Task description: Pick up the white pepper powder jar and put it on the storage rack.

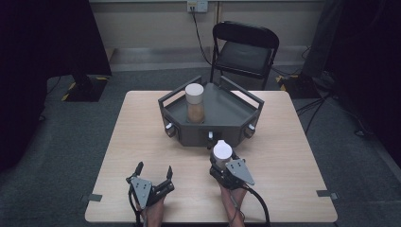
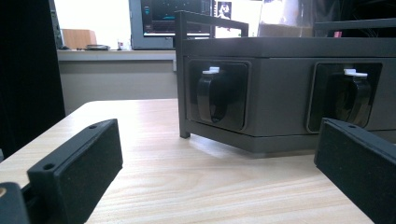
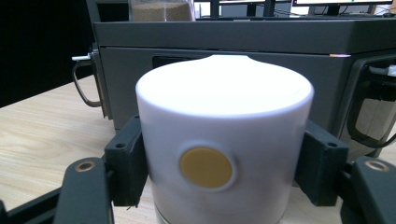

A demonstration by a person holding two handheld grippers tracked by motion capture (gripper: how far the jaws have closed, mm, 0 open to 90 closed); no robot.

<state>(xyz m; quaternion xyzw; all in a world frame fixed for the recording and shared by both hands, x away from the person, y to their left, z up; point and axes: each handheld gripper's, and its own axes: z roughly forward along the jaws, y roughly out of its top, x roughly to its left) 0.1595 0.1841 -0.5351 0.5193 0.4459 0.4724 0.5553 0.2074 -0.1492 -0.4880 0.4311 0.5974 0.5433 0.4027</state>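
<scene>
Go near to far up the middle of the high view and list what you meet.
Right gripper shut on a white-lidded jar → grey tray → black folding chair → wall socket.

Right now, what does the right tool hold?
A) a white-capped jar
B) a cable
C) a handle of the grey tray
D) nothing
A: in the right gripper view the right tool has both jaws pressed on the sides of the white-capped jar.
</scene>
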